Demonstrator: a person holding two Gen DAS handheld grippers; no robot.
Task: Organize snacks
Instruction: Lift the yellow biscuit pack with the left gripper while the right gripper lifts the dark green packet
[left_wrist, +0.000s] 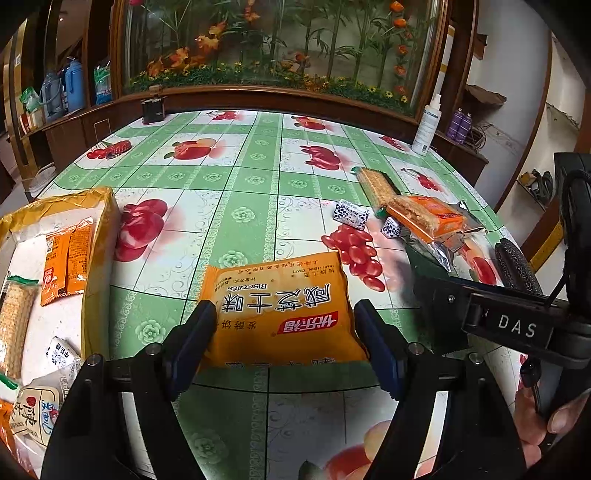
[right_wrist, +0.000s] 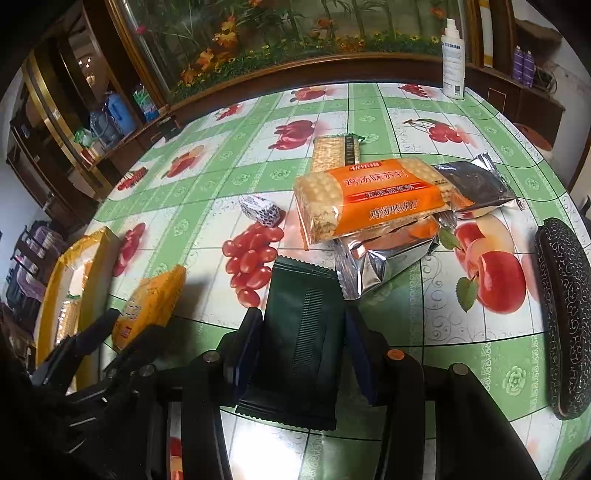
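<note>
Dark green packet (right_wrist: 301, 332) clamped between right claw (right_wrist: 301, 332) pads.

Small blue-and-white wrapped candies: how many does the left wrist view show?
3: one candy and a second beside the orange cracker pack; a third inside the yellow cardboard box. Others may be hidden.

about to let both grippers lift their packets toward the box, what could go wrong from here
1. The right gripper pinches the dark green packet, whose far end lies against the silver pouch under the orange cracker pack; lifting may drag or topple that pile.
2. The left gripper straddles the orange biscuit bag across its full width; the soft bag could slip or sag.
3. The two grippers sit close, so a swing toward the yellow box risks a bump.
</note>
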